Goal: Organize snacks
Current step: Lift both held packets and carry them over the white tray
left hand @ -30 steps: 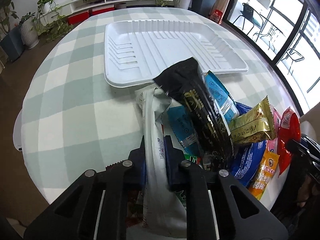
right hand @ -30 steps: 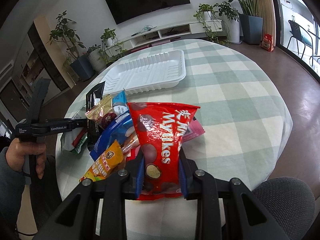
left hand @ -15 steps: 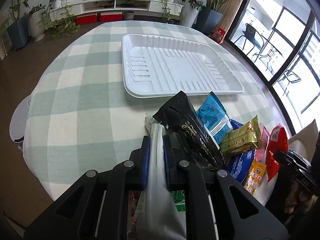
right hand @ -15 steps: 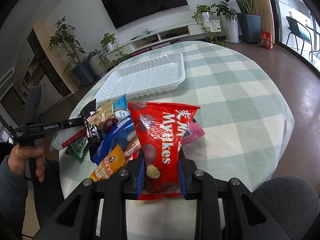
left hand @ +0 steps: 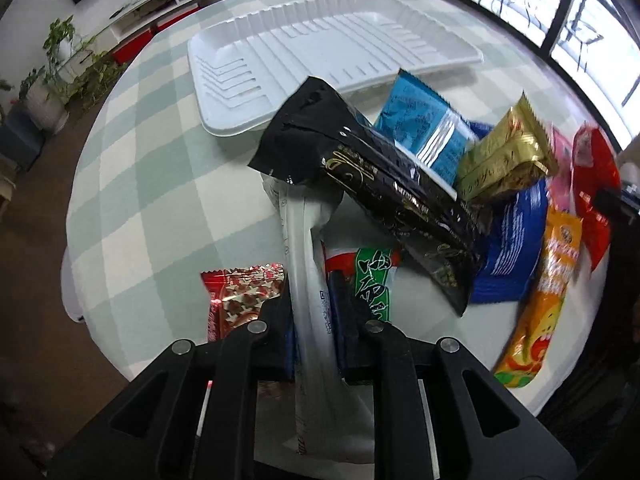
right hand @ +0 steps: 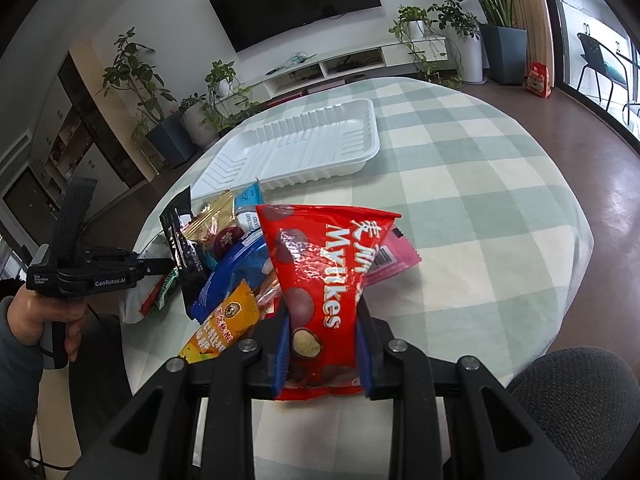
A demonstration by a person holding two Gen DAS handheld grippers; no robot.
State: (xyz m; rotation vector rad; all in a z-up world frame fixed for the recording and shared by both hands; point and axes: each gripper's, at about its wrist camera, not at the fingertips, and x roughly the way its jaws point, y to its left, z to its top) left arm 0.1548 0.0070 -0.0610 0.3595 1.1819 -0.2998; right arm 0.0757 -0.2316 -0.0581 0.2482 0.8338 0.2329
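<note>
2 packets clamped: crumpled white wrapper, glossy red Mylikes bag.

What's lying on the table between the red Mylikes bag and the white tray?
Only bare checked tablecloth lies between the red Mylikes bag and the white tray, shown in the right wrist view.

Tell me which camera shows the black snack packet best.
The left wrist view: the black packet lies large and nearly whole across the pile, gold print visible, resting over the white packet held in the left gripper. The right wrist view shows it small, edge-on, partly hidden behind other snacks.
</note>
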